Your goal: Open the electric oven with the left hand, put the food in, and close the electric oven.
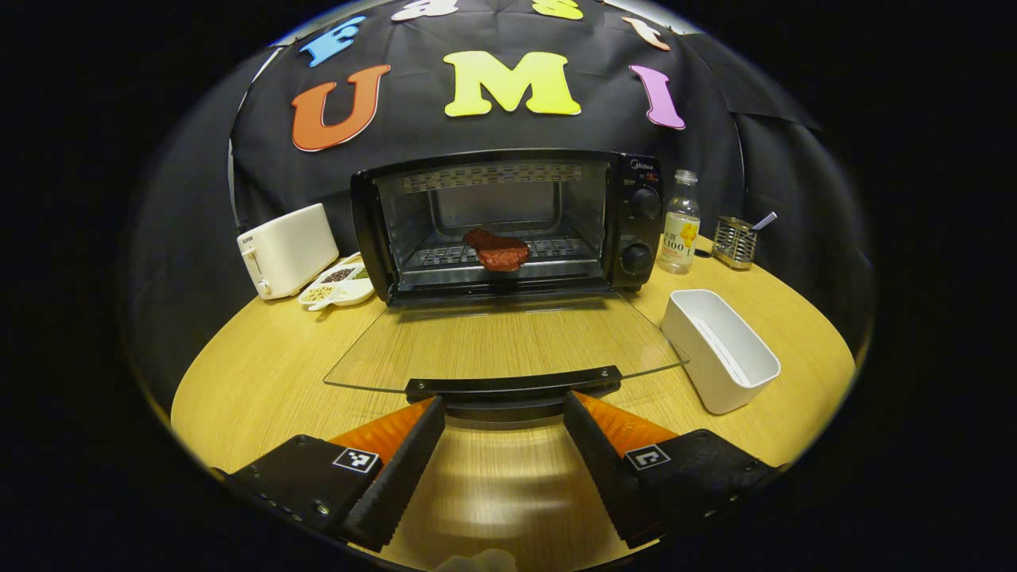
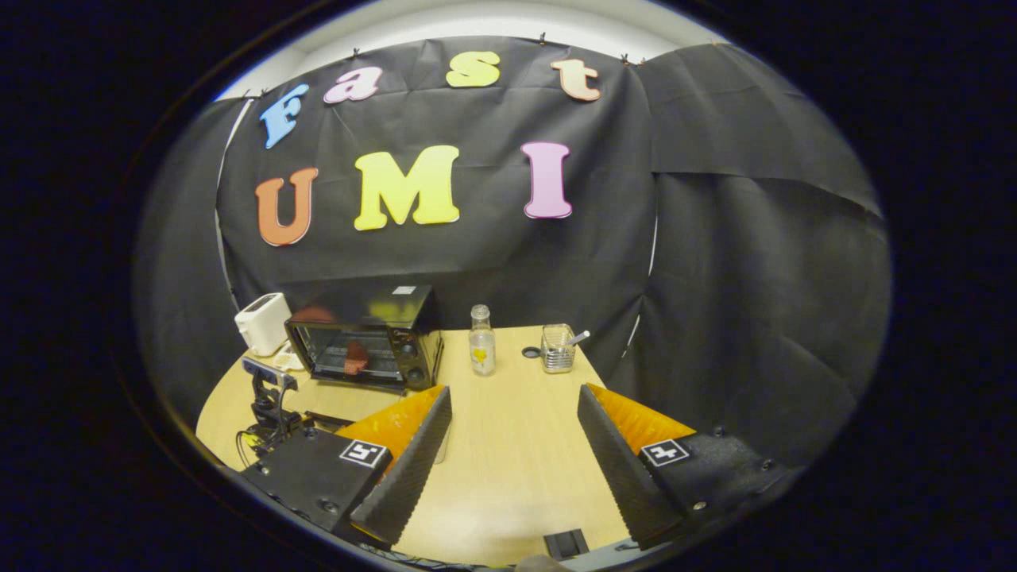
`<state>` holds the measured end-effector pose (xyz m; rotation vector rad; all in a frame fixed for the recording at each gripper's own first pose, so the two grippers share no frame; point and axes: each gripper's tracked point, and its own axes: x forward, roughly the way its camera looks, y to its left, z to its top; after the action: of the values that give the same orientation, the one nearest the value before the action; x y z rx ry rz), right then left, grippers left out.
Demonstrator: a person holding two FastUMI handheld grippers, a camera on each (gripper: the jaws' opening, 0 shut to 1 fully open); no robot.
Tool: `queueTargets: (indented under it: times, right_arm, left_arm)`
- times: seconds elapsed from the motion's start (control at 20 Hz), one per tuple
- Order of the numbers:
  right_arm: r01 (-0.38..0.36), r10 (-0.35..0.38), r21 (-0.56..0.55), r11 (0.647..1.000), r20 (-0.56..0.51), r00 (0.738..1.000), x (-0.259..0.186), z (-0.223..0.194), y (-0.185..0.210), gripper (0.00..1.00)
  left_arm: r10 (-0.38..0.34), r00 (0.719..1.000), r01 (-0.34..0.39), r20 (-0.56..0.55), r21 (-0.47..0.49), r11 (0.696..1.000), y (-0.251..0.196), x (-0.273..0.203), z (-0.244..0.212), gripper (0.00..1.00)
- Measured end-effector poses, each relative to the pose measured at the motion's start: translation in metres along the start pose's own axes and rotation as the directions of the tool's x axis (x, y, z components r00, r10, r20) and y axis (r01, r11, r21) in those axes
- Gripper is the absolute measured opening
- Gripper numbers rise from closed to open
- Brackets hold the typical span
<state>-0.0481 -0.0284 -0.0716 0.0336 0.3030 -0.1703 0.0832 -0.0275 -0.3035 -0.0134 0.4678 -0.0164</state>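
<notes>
Left gripper (image 1: 503, 413) sits low over the near edge of the round wooden table (image 1: 262, 365), its two black fingers spread apart to either side of the black handle (image 1: 513, 385) of the oven door (image 1: 500, 342); the fingertips lie just beside the handle's ends and nothing is clamped between them. That glass door lies folded down flat toward the gripper, so the table's grain shows through it. Behind it the electric oven (image 1: 508, 222) stands open near the table's far edge, and the food (image 1: 496, 249), a reddish-brown slab, rests on the wire rack inside, toward the front of the cavity. Two knobs sit one above the other on the oven's right-hand panel. Toward the far left edge stand a white toaster (image 1: 286, 249) and, just beside it, a divided dish (image 1: 338, 284) of seeds or grains. To the oven's right are a clear bottle (image 1: 681, 224) with a yellow label and a wire holder (image 1: 734, 241) with a utensil sticking out; nearer, by the right edge, lies a white rectangular tub (image 1: 719, 348). Right gripper (image 2: 514, 417) is held higher and well back from the oven, fingers wide apart and holding nothing, looking across the bare right part of the table, with the oven, bottle and holder farther off.
</notes>
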Motion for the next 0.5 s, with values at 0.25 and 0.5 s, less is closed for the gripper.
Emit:
queueTargets:
  times: [0.25, 0.5]
  right_arm:
    - [-0.009, 0.009, 0.022, 1.000, 0.000, 1.000, 0.002, -0.001, 0.000, 1.00]
    - [-0.005, 0.004, 0.048, 0.999, 0.010, 1.000, 0.003, -0.003, -0.003, 1.00]
  left_arm:
    - [-0.008, 1.000, 0.008, 0.020, 0.017, 1.000, 0.000, -0.004, 0.017, 0.97]
    - [-0.025, 0.996, 0.025, 0.088, 0.010, 1.000, -0.001, -0.013, 0.059, 0.97]
